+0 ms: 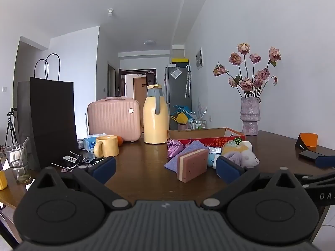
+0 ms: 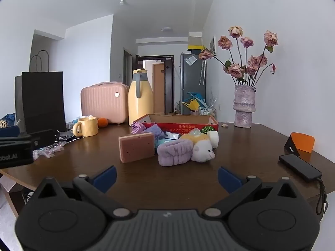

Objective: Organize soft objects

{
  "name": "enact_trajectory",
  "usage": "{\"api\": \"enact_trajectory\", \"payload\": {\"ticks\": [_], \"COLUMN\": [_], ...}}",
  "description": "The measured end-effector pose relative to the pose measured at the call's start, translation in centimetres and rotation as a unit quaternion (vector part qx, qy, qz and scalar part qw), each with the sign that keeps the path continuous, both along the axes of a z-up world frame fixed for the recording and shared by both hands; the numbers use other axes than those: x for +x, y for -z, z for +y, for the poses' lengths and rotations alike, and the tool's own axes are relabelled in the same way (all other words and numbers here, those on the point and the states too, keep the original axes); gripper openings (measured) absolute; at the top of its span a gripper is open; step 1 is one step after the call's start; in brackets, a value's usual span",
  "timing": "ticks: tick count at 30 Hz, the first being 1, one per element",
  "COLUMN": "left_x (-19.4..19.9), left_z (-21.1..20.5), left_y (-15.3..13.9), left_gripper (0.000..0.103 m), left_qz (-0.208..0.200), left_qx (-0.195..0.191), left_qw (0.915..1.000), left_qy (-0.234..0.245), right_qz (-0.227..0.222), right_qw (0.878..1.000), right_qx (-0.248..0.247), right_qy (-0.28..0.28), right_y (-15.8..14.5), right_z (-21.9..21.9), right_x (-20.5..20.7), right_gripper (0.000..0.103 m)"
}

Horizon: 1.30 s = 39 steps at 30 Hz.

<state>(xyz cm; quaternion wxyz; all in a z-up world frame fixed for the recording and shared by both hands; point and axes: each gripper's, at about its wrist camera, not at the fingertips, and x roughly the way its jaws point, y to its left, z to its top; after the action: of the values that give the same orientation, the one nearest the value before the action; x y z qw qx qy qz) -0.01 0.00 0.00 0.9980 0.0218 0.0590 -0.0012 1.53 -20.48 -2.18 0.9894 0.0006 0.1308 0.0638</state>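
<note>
A dark wooden table (image 2: 146, 179) stands in a white-walled room. The sponge (image 2: 136, 150) stands on edge just beyond both grippers, left (image 1: 165, 170) and right (image 2: 166, 177), each spread wide and empty.

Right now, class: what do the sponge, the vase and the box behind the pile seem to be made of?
Sponge: soft foam, matt, likely; small pores show on its pink face, with a paler layer on top.
Vase: probably ceramic; rough, speckled mauve surface with a faint sheen.
Box: cardboard; plain brown inside, printed red outside.
</note>
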Motion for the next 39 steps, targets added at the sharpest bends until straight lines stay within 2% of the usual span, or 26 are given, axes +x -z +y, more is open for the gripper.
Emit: {"api": "enact_trajectory", "payload": {"ticks": [1, 14, 39], "left_x": [0.0, 0.1, 0.4], "left_z": [0.0, -0.1, -0.1], "left_y": [0.0, 0.0, 0.6], "left_gripper": [0.103, 0.103, 0.103], "left_qz": [0.002, 0.005, 0.014], "left_qx": [0.001, 0.005, 0.004], "left_qw": [1.0, 1.0, 0.9999], "left_qy": [0.0, 0.0, 0.001], "right_qz": [0.011, 0.003, 0.003], "right_qw": [1.0, 1.0, 1.0], "right_qx": [0.012, 0.017, 0.007], "right_qy": [-0.002, 0.001, 0.014], "right_y": [0.0, 0.0, 0.0], "right_z": [0.0, -1.3, -0.3], "right_x": [0.1, 0.2, 0.0], "right_gripper": [0.103, 0.103, 0.103]}}
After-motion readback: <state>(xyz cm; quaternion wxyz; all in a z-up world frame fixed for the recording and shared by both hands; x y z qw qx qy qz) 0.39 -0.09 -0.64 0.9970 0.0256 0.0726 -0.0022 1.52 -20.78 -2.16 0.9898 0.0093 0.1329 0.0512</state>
